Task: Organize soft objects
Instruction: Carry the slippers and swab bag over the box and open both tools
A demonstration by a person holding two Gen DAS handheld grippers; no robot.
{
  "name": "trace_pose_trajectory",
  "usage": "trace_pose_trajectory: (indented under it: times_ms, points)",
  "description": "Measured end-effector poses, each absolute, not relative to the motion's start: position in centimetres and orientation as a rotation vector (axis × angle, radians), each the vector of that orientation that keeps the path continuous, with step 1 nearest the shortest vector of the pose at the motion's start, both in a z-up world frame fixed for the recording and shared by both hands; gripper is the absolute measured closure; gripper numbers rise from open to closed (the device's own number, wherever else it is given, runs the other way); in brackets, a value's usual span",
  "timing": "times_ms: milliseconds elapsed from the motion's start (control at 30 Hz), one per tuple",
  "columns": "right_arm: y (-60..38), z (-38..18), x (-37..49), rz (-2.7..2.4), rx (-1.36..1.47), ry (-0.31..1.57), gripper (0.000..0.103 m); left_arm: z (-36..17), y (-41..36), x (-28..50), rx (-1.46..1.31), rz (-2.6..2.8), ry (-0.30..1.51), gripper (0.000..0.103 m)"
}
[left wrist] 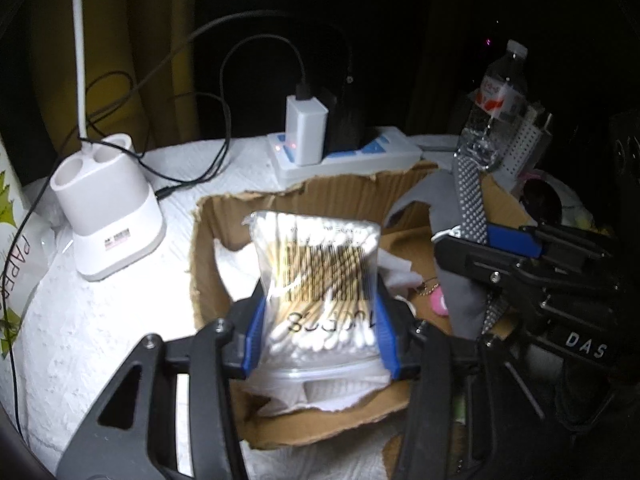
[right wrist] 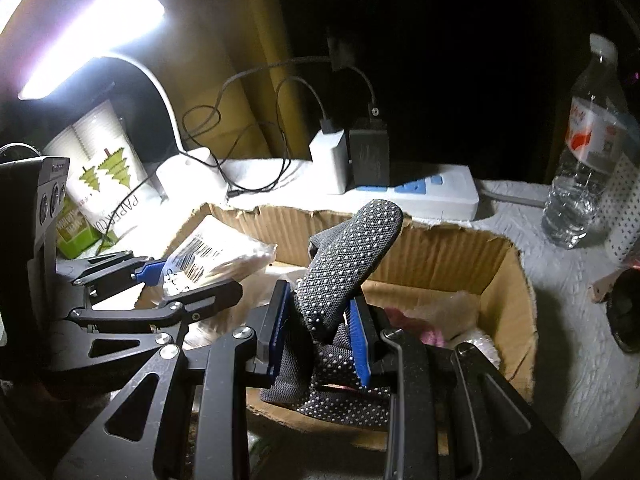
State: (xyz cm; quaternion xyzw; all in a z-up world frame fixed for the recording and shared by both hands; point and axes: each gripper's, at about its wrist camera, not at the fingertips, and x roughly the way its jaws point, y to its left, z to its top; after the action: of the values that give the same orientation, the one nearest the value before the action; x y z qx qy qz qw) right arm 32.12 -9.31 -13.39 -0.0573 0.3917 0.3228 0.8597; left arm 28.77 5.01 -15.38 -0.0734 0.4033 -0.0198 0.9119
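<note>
A clear bag of cotton swabs (left wrist: 320,276) stands upright between the blue pads of my left gripper (left wrist: 318,340), which is shut on it over an open cardboard box (left wrist: 212,236). The same bag (right wrist: 212,260) shows at the left of the right wrist view. My right gripper (right wrist: 320,340) is shut on a grey sock with white grip dots (right wrist: 344,256), held above the box (right wrist: 516,280). From the left wrist view the sock (left wrist: 472,200) sticks up from the right gripper (left wrist: 500,240). White tissue and a pink item (left wrist: 438,304) lie inside the box.
A white power strip (left wrist: 360,152) with chargers and cables sits behind the box. A white lamp base (left wrist: 108,224) stands left, a water bottle (right wrist: 584,152) right. Paper cup packaging (right wrist: 108,160) is at the far left. A white textured cloth (right wrist: 580,340) covers the table.
</note>
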Motion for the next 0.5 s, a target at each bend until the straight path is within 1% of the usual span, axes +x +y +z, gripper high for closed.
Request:
trace_pose_trajectory:
  times_ms: [433, 500]
  points:
    - [-8.6, -15.5, 32.8, 0.662, -0.134, 0.874, 0.073, -16.0, 3.6, 29.2, -0.056, -0.028, 0.824, 0.055]
    - [-8.7, -15.9, 33.0, 0.650, -0.137, 0.889, 0.073, -16.1, 3.4, 29.2, -0.050, -0.032, 0.825, 0.051]
